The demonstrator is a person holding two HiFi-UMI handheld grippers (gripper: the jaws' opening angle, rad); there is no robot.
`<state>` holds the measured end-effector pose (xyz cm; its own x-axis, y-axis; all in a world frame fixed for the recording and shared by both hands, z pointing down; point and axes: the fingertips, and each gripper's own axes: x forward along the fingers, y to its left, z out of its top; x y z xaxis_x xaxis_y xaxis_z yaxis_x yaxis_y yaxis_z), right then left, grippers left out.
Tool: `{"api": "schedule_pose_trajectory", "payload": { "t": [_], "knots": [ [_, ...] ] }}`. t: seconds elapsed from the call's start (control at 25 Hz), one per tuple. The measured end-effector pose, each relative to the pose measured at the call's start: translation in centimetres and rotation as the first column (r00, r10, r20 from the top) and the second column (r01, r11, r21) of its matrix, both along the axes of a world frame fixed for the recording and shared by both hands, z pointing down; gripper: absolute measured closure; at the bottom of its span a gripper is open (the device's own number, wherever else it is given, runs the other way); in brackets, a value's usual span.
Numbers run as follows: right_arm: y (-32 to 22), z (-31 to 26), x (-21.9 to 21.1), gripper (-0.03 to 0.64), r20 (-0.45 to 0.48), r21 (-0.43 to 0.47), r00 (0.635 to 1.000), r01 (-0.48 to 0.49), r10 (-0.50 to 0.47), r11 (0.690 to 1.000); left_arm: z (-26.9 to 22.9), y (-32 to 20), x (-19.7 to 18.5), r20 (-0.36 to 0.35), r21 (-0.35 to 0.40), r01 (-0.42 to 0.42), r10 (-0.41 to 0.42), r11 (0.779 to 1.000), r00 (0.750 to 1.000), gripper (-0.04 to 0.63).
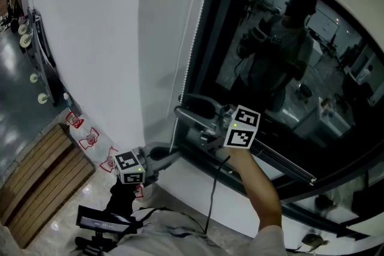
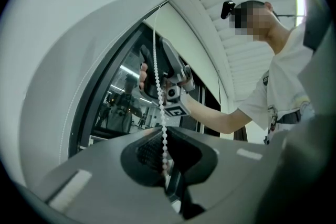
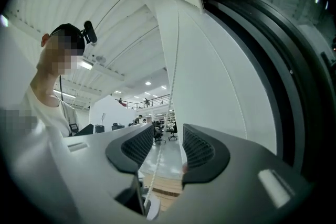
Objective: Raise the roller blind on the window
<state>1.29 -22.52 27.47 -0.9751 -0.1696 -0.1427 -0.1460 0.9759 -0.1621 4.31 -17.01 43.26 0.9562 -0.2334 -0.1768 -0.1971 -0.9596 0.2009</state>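
The white roller blind (image 1: 90, 39) hangs to the left of the dark window glass (image 1: 282, 69). Its white bead chain (image 1: 191, 51) runs down along the blind's edge. My left gripper (image 1: 174, 151) is low on the chain. In the left gripper view it (image 2: 167, 162) is shut on the bead chain (image 2: 161, 128), which runs taut upward. My right gripper (image 1: 180, 104) is higher, level with the chain. In the right gripper view it (image 3: 167, 150) stands open. The chain (image 3: 171, 94) passes through the gap and the pads do not press on it.
The window frame and sill (image 1: 270, 159) run diagonally under my right arm. A slatted wooden platform (image 1: 36, 177) lies on the floor at lower left. A black cable (image 1: 213, 189) hangs from the right gripper. The glass reflects the person.
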Motion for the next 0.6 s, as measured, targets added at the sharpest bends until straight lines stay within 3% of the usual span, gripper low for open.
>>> {"api": "schedule_pose_trajectory", "payload": {
  "t": [0.6],
  "knots": [
    [-1.7,-17.3,0.1,0.462,0.095,0.267,0.995,-0.006,-0.02,0.964,0.2,0.4,0.3,0.014,-0.002,-0.006,0.006,1.0,1.0,0.597]
  ]
}}
